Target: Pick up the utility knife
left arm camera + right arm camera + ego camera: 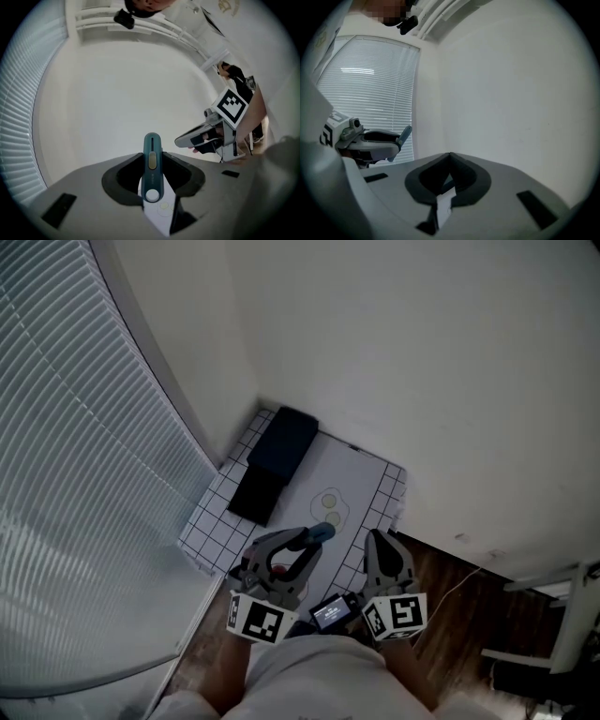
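the utility knife (152, 180) is pinched upright between the jaws of the left gripper (153, 155), its teal end projecting past their tips. the jaws are kept partly open by its body. the right gripper (450, 155) is seen with its jaws brought together, nothing between them.

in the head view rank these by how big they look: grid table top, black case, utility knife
1. grid table top
2. black case
3. utility knife: smallest, even though it sits nearer the camera, gripped in the left hand-held gripper
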Motion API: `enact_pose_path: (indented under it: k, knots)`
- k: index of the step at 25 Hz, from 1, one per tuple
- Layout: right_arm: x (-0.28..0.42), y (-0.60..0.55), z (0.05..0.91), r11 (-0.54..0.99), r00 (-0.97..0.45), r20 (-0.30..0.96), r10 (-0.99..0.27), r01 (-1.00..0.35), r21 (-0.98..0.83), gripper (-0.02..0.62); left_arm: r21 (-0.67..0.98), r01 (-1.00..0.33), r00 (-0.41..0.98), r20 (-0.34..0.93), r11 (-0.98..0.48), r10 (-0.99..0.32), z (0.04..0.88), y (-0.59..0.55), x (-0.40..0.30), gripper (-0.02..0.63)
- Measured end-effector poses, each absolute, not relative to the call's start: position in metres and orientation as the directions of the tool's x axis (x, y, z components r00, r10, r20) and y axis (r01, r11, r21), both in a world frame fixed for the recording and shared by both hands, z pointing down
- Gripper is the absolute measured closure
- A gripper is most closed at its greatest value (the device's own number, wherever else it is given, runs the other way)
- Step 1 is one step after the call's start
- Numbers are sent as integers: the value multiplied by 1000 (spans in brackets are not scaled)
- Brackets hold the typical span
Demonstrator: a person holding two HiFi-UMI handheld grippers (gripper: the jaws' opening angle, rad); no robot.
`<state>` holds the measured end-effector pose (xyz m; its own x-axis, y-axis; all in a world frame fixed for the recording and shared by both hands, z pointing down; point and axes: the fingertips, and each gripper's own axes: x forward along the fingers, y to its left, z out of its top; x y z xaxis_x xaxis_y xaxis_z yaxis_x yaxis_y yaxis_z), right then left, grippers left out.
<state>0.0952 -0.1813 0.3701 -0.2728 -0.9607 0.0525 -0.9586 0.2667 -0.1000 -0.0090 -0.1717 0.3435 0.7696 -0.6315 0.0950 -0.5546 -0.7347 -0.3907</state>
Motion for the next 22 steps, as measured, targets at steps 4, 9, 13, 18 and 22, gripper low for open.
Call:
enact_pose_path:
  k: [4, 9, 13, 18, 22]
  knots:
    - [93, -182, 362, 268, -270, 11, -963, -960, -85, 589, -388, -567, 765, 78, -726, -639, 342, -173, -12, 471]
    - [90, -178, 365, 276, -279, 27, -960, -958, -72, 589, -364, -581, 762, 70, -728, -643, 342, -171, -14, 471]
    - [88, -176, 365, 288, -291, 27, -956, -955, -72, 589, -400, -559, 761, 101, -726, -641, 348, -170, -13, 471]
    - [88, -175, 367, 282, -285, 31, -958, -957, -75, 589, -393, -553, 764, 113, -735, -635, 351, -168, -13, 471]
    - [86, -176, 367, 282, -285, 31, -958, -957, -72, 589, -410, -542, 763, 125, -733, -634, 350, -167, -15, 471]
